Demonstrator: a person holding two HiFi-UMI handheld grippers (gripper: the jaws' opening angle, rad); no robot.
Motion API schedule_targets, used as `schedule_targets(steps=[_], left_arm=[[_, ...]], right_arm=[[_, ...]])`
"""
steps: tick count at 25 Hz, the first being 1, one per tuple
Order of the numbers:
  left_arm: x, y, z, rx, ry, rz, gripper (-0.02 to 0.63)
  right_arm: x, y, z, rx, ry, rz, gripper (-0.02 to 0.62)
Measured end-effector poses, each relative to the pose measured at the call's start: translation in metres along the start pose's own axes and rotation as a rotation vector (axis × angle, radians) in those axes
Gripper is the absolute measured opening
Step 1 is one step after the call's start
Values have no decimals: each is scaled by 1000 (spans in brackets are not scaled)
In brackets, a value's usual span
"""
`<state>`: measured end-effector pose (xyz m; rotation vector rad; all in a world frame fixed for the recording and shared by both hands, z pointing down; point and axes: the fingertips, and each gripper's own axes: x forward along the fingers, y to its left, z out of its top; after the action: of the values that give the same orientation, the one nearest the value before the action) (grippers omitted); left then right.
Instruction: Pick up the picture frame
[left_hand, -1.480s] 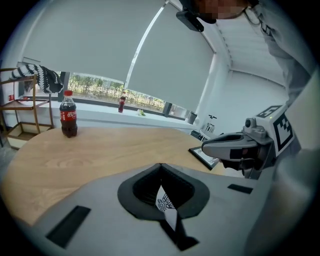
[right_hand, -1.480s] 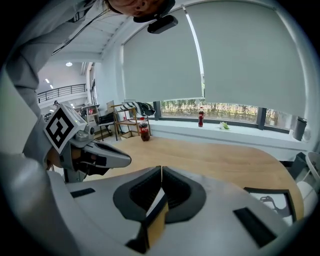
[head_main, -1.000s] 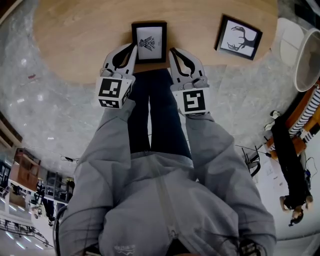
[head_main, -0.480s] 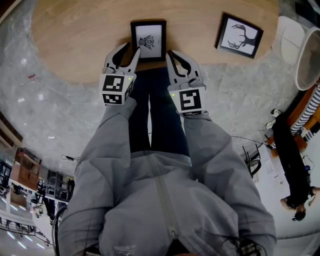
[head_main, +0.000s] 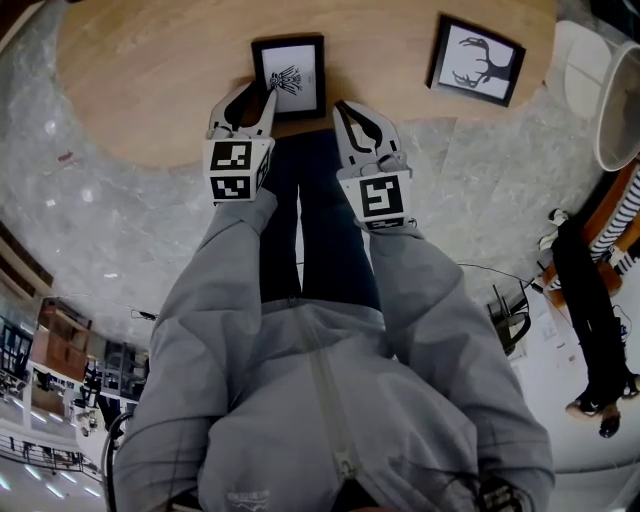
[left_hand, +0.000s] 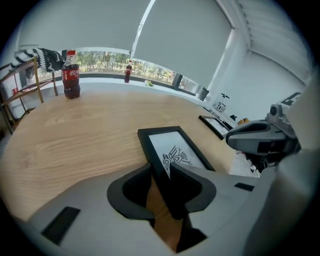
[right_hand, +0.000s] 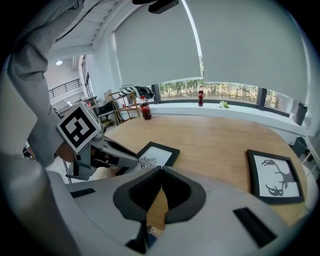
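We have the left gripper (left_hand: 160, 172) right at the picture frame (left_hand: 172, 147), which lies flat on the table (head_main: 150, 80). Its long axis runs straight away from this gripper, and its near left corner sits between the jaws. Those jaws have just swung wide and eased in a touch, and we see no pad pressing on the rail yet, so the frame is straddled rather than gripped. The right gripper (right_hand: 161, 170) is clenched on nothing, just to the near right of the frame, so the left is the nearer. We judge that closing on the left rail comes next. Far ahead and to the left stands a cola bottle (left_hand: 70, 75) holding dark drink
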<state>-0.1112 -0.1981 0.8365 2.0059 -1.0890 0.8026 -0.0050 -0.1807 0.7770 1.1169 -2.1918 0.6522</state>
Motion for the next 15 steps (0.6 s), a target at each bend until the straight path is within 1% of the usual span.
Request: schedule_targets(steps=[6,15], left_arm=[[1,-4,2,23,20,6,132],[10,-41,-8,101,74,-44,129]], right_arm=[[-14,-6,-22,58,31,-24,32],[-36,-17,-56,123,64,-51,32]])
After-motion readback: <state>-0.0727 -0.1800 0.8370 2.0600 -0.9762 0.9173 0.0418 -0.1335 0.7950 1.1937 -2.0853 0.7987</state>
